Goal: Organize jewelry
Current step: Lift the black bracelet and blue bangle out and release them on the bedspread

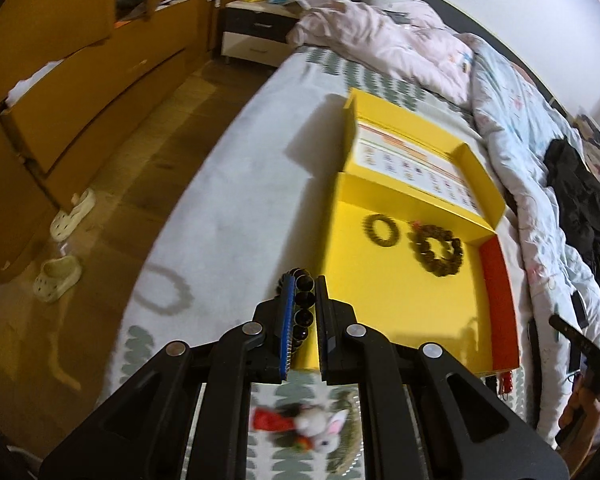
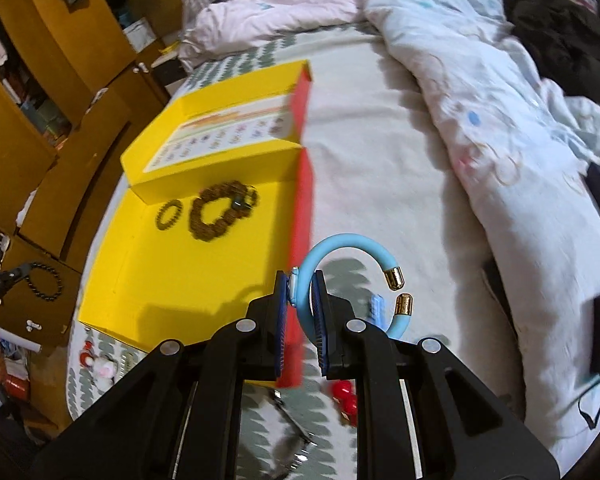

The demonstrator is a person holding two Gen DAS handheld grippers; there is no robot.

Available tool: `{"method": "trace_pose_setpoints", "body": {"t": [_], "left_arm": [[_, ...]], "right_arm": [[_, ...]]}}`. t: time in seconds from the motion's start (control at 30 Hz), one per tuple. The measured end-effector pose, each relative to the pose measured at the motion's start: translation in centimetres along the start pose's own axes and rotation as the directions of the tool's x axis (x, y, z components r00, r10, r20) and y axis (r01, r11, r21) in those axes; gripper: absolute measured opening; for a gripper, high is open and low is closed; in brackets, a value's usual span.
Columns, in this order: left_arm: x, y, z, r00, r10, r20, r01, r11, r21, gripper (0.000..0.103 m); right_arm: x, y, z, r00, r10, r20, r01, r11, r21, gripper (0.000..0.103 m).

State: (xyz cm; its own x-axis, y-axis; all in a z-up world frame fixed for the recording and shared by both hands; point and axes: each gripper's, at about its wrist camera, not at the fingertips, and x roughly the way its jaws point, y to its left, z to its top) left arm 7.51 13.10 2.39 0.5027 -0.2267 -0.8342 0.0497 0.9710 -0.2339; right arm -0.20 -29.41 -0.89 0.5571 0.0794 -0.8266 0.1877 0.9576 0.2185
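The left gripper (image 1: pixel 300 300) clamps a black bead bracelet (image 1: pixel 303 307) strung along its fingers, the right gripper (image 2: pixel 302 300) pinches a blue open bangle (image 2: pixel 342 276) whose gold-capped gap faces right, and beyond lie two brown bracelets (image 2: pixel 220 210) in the yellow box (image 2: pixel 172 280).

A yellow box (image 1: pixel 384 292) with a red side, brown bead bracelets (image 1: pixel 436 250), a light-blue gold-capped bangle (image 2: pixel 342 246).
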Motion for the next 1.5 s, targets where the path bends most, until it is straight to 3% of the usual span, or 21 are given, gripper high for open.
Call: {"method": "trace_pose_setpoints", "body": {"t": [0.27, 0.43, 0.7, 1.03, 1.23, 1.27, 1.33, 1.37, 1.4, 1.5], "left_arm": [[2.7, 2.0, 0.3, 0.998, 0.035, -0.044, -0.036, 0.999, -0.027, 0.010], [5.3, 2.2, 0.6, 0.995, 0.034, -0.089, -0.037, 0.999, -0.032, 0.010], [7.7, 1.6, 1.3, 0.996, 0.020, -0.091, -0.020, 1.000, 0.005, 0.010], [12.3, 5.2, 1.0, 0.974, 0.063, -0.216, -0.070, 0.997, -0.024, 0.010], [12.9, 6.3, 0.6, 0.966, 0.091, -0.241, -0.099, 0.995, -0.023, 0.011], [12.8, 6.4, 0.6, 0.967, 0.089, -0.240, -0.099, 0.995, -0.027, 0.013], [12.8, 6.2, 0.5, 0.964, 0.100, -0.248, -0.107, 0.994, -0.014, 0.038], [12.7, 6.0, 0.5, 0.963, 0.110, -0.245, -0.116, 0.993, -0.010, 0.061], [12.5, 5.9, 0.4, 0.966, 0.111, -0.232, -0.117, 0.993, -0.011, 0.066], [12.1, 5.3, 0.6, 0.969, 0.120, -0.218, -0.122, 0.993, 0.005, 0.066]], "right_arm": [[2.3, -3.4, -1.1, 0.995, -0.081, -0.059, 0.083, 0.996, 0.039, 0.016], [3.6, -4.9, -0.8, 0.994, -0.079, -0.074, 0.084, 0.994, 0.066, 0.016], [7.2, -6.8, 0.9, 0.990, -0.095, -0.108, 0.104, 0.991, 0.083, 0.016], [11.4, -7.5, 2.0, 0.984, -0.100, -0.147, 0.114, 0.990, 0.086, 0.016], [11.8, -7.4, 2.3, 0.987, -0.092, -0.133, 0.104, 0.991, 0.088, 0.017], [11.7, -7.4, 2.3, 0.988, -0.088, -0.127, 0.100, 0.991, 0.092, 0.018], [11.7, -7.5, 2.4, 0.989, -0.084, -0.121, 0.096, 0.991, 0.093, 0.019], [11.7, -7.5, 2.4, 0.989, -0.084, -0.123, 0.096, 0.991, 0.089, 0.019], [11.5, -7.5, 2.4, 0.989, -0.084, -0.118, 0.095, 0.992, 0.086, 0.019], [11.2, -7.5, 2.6, 0.990, -0.091, -0.110, 0.101, 0.991, 0.086, 0.019]]}}
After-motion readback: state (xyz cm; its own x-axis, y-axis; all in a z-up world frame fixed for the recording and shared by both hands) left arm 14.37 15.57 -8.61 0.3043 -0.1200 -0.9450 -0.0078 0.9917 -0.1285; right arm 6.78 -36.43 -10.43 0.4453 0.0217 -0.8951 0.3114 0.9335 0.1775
